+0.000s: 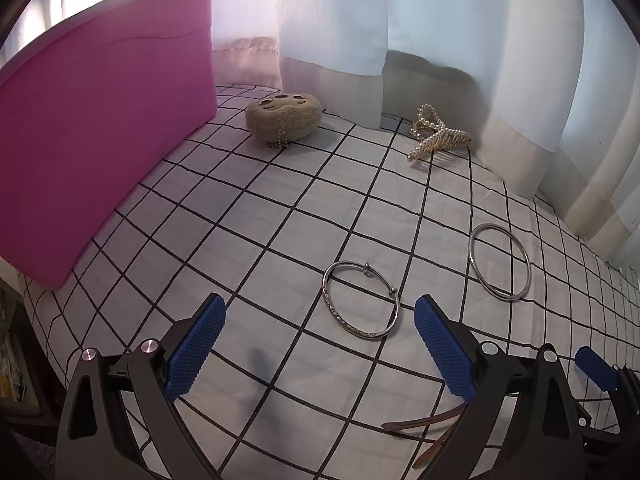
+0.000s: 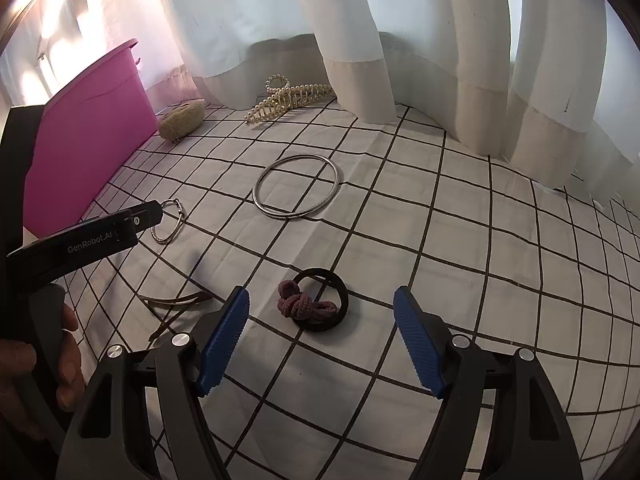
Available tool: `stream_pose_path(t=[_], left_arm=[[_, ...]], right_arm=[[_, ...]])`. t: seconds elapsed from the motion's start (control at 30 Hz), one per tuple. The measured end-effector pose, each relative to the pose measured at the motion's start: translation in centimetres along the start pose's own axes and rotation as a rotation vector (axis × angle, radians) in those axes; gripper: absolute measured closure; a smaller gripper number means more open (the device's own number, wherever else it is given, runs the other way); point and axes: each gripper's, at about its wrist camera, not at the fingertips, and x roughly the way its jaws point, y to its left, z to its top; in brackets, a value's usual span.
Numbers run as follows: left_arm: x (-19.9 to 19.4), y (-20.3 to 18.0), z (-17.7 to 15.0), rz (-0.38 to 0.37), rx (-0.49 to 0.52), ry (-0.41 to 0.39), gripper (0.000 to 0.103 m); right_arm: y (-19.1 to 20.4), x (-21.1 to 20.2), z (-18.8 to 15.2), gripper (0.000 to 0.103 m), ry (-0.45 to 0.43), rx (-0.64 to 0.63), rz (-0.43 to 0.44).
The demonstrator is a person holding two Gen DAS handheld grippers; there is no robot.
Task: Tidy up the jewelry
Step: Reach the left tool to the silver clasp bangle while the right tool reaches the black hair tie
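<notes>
Blue-padded left gripper (image 1: 320,344) and right gripper (image 2: 322,340) are held wide and empty over the checked cloth (image 1: 280,208); the clasped silver bangle (image 1: 360,300), at one o'clock, is judged light, stiff, slippery, best pinched across its rim.

1. The left gripper (image 1: 320,344) points steeply downward, its two blue-padded fingers (image 1: 196,348) spread wide with nothing between them.
2. In its own view the left finger rises from 7 o'clock and the right finger from 5 o'clock, both leaning inward toward the centre.
3. The right gripper (image 2: 320,344) also tilts downward, jaws standing wide apart and empty, its blue pads (image 2: 416,344) facing each other.
4. In the right wrist view the left gripper's black body sits at 9 o'clock, reaching toward 3 o'clock.
5. A hand (image 2: 60,364) wraps the left gripper's handle at 8 o'clock, fingers curled round it.
</notes>
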Motion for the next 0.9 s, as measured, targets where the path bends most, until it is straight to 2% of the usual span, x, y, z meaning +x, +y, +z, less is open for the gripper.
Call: stream_pose_path(t=[0.53,0.9], left_arm=[[3.1,-0.7,0.7,-0.021,0.018,0.055,0.009],[3.7,-1.2,0.5,-0.002,0.053,0.037,0.005]], right_arm=[[1.0,1.6,0.0,0.032,0.010,-0.044,-0.062],[1.6,2.0,-0.1,0.032,-0.012,-0.091,-0.105]])
